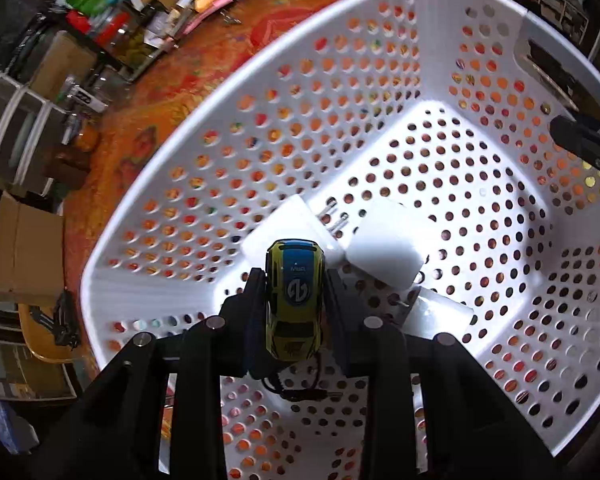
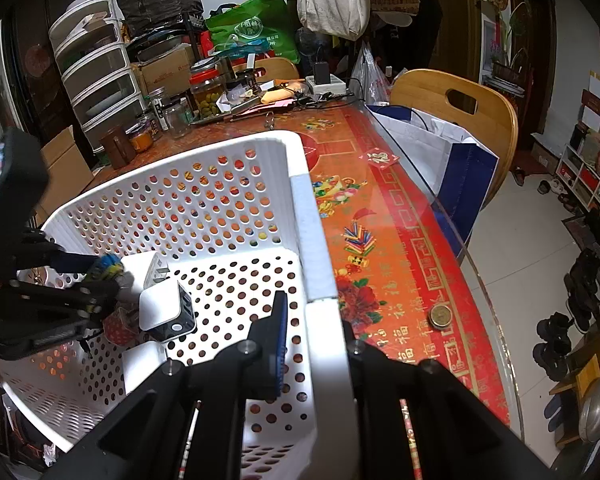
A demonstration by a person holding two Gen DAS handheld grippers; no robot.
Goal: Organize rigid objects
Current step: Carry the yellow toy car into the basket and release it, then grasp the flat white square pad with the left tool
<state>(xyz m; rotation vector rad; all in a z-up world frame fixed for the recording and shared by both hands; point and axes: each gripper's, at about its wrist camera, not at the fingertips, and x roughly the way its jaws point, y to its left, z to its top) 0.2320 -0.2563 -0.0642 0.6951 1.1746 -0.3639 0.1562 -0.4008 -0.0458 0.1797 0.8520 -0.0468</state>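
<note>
Inside the white basket [image 1: 380,80], three white chargers [image 1: 384,248] crowd the floor's middle toward its left wall; the floor by the right wall lies bare. Jars [image 2: 208,92] line the table's [image 2: 380,240] far edge.

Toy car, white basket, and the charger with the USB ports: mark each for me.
toy car [image 1: 295,280]: left wrist view, on its blue roof stripe.
white basket [image 2: 314,240]: right wrist view, on its near rim.
charger with USB ports [image 2: 160,306]: right wrist view, on its white top face.
</note>
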